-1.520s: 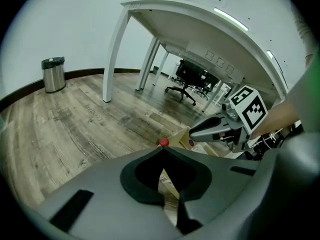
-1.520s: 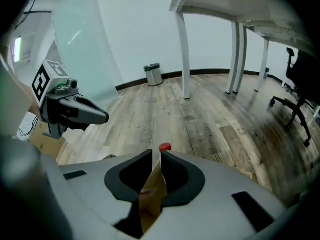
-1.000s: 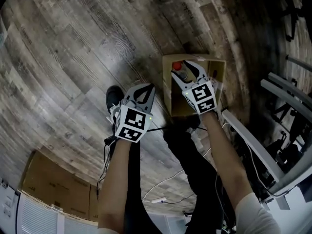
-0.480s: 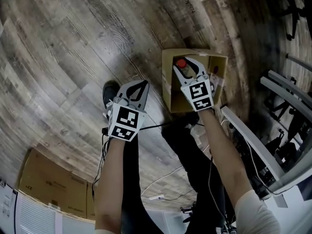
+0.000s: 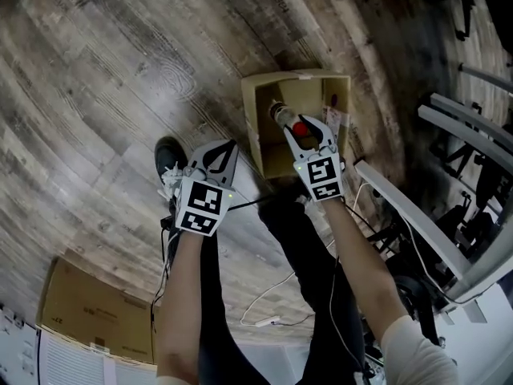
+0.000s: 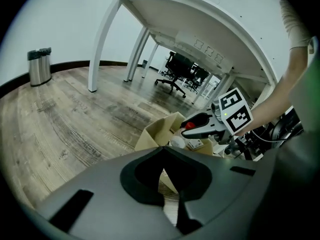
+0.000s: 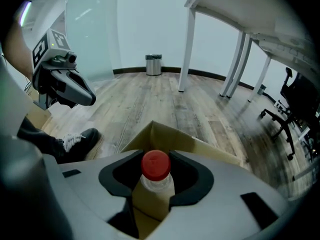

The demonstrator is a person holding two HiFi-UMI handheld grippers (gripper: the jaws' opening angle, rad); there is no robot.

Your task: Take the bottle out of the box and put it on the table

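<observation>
One red-capped bottle (image 7: 156, 185) between just-closing jaws of right tongs (image 7: 155, 154)

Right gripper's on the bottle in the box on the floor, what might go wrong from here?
The right gripper has just been closing its jaws on the bottle just under its red cap; gripped that high, it may swing or slip when lifted. Nothing holds the cardboard box, the left gripper is off beside it, so the bottle could snag a wall and drag it.

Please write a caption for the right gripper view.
Right gripper, jaws just closing, holds the red-capped clear plastic bottle above the brown cardboard box.
</observation>
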